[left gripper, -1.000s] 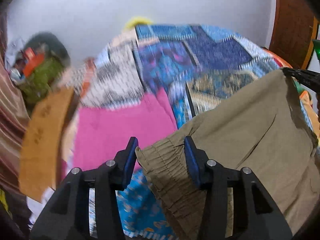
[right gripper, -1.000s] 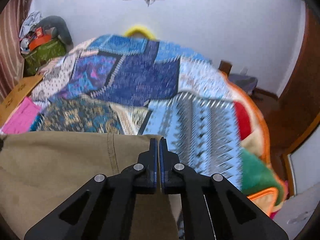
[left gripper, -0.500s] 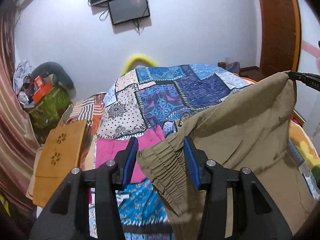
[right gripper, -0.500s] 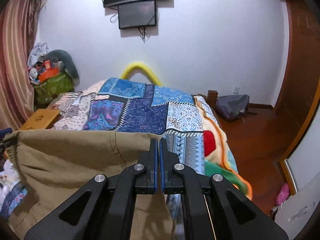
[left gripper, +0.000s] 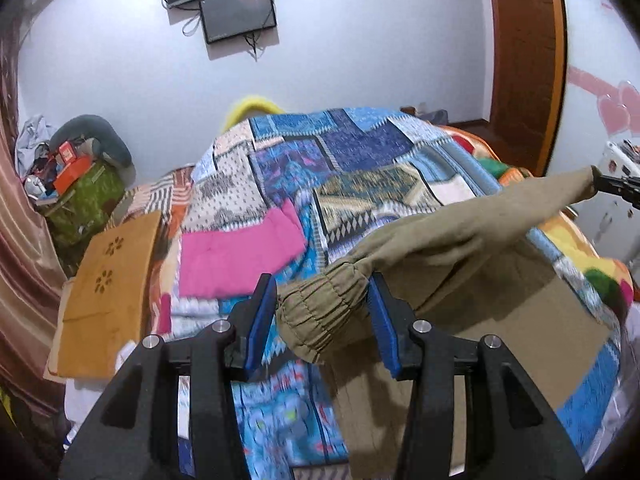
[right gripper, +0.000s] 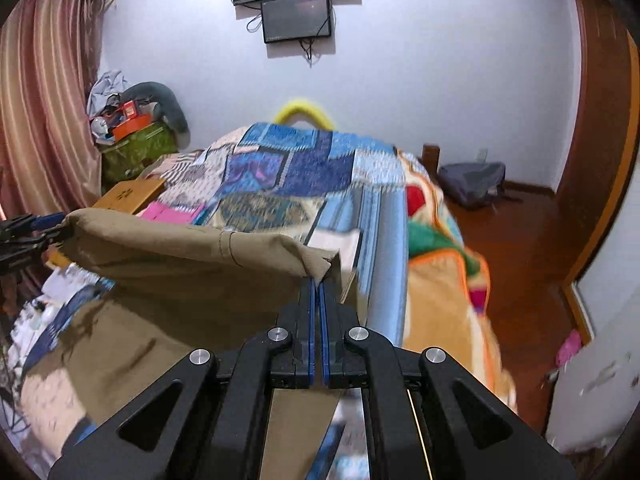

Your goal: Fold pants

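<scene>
Khaki pants (left gripper: pixel 460 240) hang stretched in the air between my two grippers, above a bed with a patchwork quilt (left gripper: pixel 340 168). My left gripper (left gripper: pixel 322 312) is shut on the gathered elastic waistband, which bunches between its blue pads. My right gripper (right gripper: pixel 319 292) is shut on the other corner of the pants (right gripper: pixel 192 252). The right gripper shows at the right edge of the left wrist view (left gripper: pixel 616 186); the left gripper shows at the left edge of the right wrist view (right gripper: pixel 24 232). The rest of the cloth drapes down onto the bed.
A pink cloth (left gripper: pixel 236 248) lies on the quilt at the left. A tan wooden board (left gripper: pixel 108 280) rests at the bed's left edge. A cluttered green box (right gripper: pixel 136 148) stands by the curtain. A grey bag (right gripper: pixel 472 178) lies on the wooden floor right of the bed.
Both grippers have come down and forward over the bed with the pants, which now hang lower and more folded over. Both stay shut on the cloth.
</scene>
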`<action>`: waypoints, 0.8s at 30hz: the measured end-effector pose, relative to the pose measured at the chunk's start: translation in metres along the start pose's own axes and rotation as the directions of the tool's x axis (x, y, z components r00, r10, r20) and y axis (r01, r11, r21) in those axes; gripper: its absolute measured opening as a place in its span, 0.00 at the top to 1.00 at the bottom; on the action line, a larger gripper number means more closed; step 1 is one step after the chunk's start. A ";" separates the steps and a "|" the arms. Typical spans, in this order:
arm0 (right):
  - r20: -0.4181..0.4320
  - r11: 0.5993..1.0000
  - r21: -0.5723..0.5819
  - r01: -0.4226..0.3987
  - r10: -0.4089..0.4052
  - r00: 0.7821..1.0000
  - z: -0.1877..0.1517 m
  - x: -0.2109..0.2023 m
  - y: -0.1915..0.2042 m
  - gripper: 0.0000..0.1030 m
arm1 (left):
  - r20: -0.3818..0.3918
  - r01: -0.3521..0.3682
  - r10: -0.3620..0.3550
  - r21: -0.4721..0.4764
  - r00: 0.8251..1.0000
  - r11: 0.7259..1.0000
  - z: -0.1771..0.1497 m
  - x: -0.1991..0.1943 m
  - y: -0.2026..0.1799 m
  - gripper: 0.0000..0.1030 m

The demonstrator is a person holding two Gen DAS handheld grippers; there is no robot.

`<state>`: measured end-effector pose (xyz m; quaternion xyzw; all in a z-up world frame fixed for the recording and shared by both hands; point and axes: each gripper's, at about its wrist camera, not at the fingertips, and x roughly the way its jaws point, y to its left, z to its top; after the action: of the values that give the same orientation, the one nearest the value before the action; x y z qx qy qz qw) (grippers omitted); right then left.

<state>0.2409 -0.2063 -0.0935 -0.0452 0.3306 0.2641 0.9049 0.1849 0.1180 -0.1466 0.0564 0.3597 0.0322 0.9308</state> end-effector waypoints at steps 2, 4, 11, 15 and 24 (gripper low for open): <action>-0.005 1.000 0.012 0.009 -0.009 1.000 -0.017 -0.006 0.002 0.99 | -0.024 0.013 -0.013 0.009 1.000 1.000 -0.015 -0.001 -0.006 0.55; -0.022 1.000 0.019 0.015 -0.015 1.000 -0.037 -0.009 0.005 0.98 | -0.058 0.023 -0.022 0.012 0.998 1.000 -0.033 0.000 -0.013 0.55; -0.164 0.998 0.055 0.014 -0.005 0.986 -0.097 0.005 0.011 0.98 | -0.150 0.056 -0.057 -0.008 0.987 0.998 -0.078 0.001 -0.020 0.54; -0.225 0.998 0.048 0.034 -0.022 0.974 -0.112 0.004 0.016 0.97 | -0.218 0.064 -0.070 -0.036 0.973 0.997 -0.096 0.000 -0.017 0.54; -0.222 0.998 0.015 0.062 -0.057 0.973 -0.123 -0.026 0.034 0.68 | -0.202 0.077 -0.102 -0.129 0.974 0.989 -0.080 -0.025 -0.003 0.54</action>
<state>0.1367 -0.2205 -0.1699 -0.0742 0.4306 0.2266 0.8705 0.1128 0.1194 -0.1887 -0.0197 0.4548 0.0173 0.8902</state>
